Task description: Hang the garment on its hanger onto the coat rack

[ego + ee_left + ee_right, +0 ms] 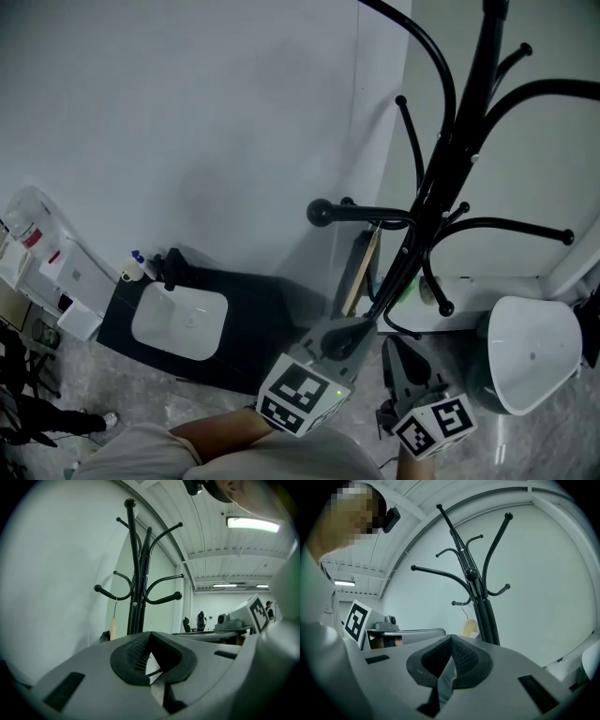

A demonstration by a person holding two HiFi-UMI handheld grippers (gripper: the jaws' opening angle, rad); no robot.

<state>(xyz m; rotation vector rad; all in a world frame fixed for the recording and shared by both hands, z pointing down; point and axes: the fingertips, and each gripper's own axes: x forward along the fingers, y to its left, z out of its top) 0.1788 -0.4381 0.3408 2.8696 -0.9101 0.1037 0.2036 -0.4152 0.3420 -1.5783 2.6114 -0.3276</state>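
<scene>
The black coat rack (441, 169) stands right of centre against the white wall, with curved hooks at several heights. A wooden hanger (361, 272) hangs by its wire hook from one of the low hooks; it also shows as the hanger (113, 627) and the hanger (469, 627). I cannot make out a garment on it. My left gripper (359, 330) is shut just below the hanger, with nothing seen between its pads (140, 651). My right gripper (394, 347) is beside it to the right, near the pole's foot, and its jaws (451, 644) meet with nothing in them.
A black case with a white tray on it (178, 319) lies on the floor to the left. A white rounded bin (530, 361) stands right of the rack. Shelving with small items (37, 253) is at the far left. A low hook's knob (320, 212) juts out towards me.
</scene>
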